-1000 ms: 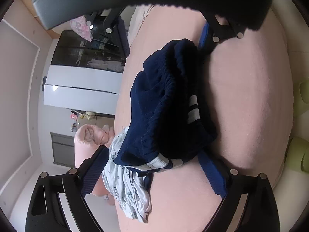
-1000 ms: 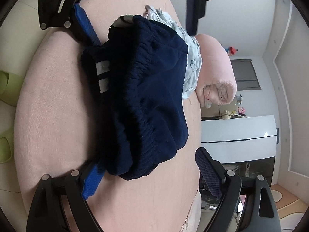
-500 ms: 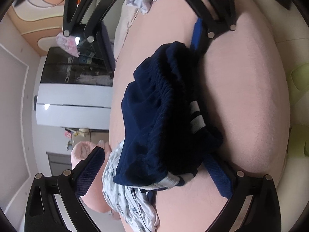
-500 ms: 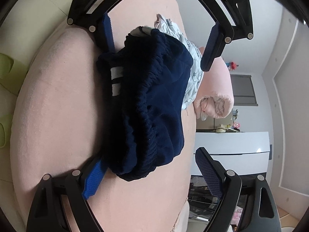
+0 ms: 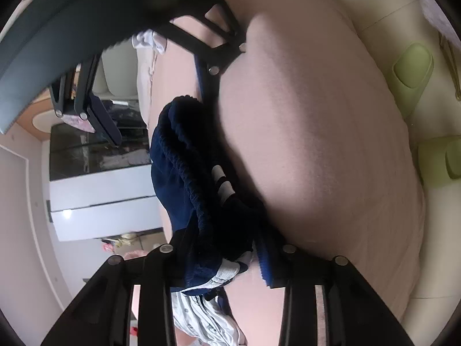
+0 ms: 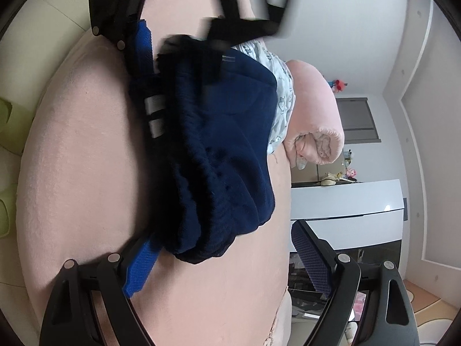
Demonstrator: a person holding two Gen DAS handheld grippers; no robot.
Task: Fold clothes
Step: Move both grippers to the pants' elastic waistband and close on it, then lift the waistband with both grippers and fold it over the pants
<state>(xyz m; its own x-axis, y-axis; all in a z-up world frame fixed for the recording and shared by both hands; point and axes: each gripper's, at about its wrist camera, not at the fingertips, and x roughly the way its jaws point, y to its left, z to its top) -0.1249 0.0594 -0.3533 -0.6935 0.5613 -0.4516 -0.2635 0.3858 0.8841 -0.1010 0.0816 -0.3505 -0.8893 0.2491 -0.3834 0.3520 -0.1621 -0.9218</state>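
Pink bedding (image 6: 86,173) carries the navy shorts (image 6: 224,150); since a second ago my left gripper (image 5: 219,259) has closed on their end; right gripper (image 6: 224,259) stays wide, shorts between its jaws; lifting seems near.

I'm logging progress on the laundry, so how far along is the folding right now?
Done: the navy shorts look folded into a compact bundle lying on the pink bed, partly over a white patterned garment. In hand: the left gripper has closed on one end of the shorts; the right gripper sits open at the other. Left: setting the shorts aside and folding the patterned garment.
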